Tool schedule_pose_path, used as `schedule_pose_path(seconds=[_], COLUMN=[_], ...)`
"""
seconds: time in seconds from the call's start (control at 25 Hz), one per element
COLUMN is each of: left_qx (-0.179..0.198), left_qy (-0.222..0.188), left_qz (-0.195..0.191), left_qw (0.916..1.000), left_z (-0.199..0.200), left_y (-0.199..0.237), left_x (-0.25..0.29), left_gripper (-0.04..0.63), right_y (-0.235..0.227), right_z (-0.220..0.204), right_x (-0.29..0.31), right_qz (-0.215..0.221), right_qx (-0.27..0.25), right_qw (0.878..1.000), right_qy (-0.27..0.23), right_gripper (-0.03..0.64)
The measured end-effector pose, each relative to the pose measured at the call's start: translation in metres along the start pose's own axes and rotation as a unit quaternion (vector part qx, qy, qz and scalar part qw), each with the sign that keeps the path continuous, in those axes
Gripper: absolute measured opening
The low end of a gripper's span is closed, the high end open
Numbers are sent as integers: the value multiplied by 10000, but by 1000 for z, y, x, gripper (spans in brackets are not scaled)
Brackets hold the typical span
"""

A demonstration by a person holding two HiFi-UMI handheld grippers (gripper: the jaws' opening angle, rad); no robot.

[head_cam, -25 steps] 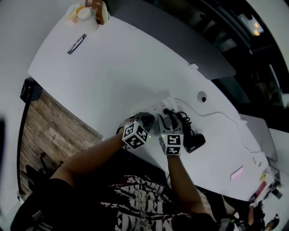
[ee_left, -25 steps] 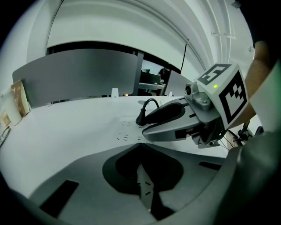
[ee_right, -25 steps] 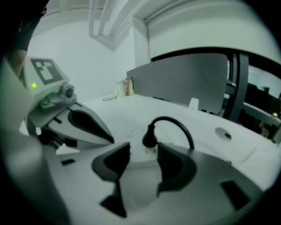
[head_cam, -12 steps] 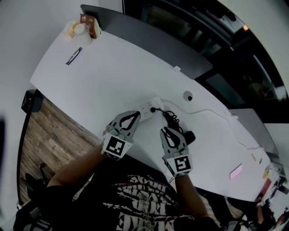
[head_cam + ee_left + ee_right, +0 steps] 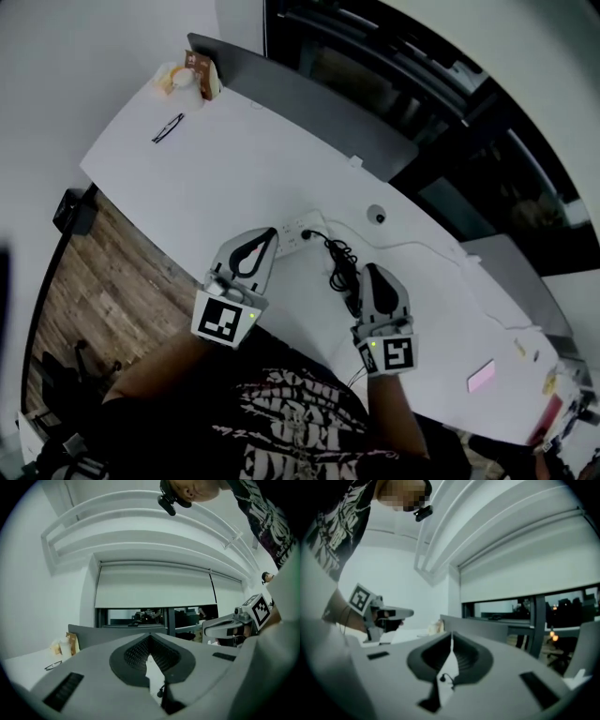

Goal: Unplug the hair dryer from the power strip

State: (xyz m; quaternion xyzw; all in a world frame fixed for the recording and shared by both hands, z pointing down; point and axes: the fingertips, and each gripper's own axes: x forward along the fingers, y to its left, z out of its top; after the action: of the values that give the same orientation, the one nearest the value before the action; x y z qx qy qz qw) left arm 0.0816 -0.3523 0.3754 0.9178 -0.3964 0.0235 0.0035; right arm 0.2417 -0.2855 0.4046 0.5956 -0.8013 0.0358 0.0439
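Now the left gripper (image 5: 270,236) and right gripper (image 5: 373,274) are holding their jaws together on nothing, the right's having just been closing. The power strip (image 5: 302,228) is lying at 2 o'clock from the left gripper, the hair dryer's cord (image 5: 336,259) reaching it.

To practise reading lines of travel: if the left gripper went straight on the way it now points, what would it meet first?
The left gripper would probably meet the grey divider panel first; depth is unclear.
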Motion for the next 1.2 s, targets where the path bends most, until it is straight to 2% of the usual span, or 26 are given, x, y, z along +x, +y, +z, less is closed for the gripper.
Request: schedule_pose_path(seconds=[0.2,0.4,0.8,0.96,1.2], left_qx=[150,313,427,232,376], left_qy=[75,0,8,0,79], left_qz=[227,268,469,519,544], left_qw=[9996,9992,9980,9984,9978], left_z=[-5,9,18,18,13], left_y=[-10,-22,-26,-28,-25], left_x=[-8,-16,-34,-37,-48], left_gripper=[28,28,28,28,28], right_y=[8,11,7,8,15], right_z=[-1,-2,2,3,4], right_x=[-14,-18,-25,-24,-23], right_qz=[209,367,379,419,465], right_qx=[6,148,40,16,29], right_qw=[9998,9992,9992,9991,9989], right_qy=[-3,-55,-92,-34,-24], right_gripper=[37,37,34,34,34])
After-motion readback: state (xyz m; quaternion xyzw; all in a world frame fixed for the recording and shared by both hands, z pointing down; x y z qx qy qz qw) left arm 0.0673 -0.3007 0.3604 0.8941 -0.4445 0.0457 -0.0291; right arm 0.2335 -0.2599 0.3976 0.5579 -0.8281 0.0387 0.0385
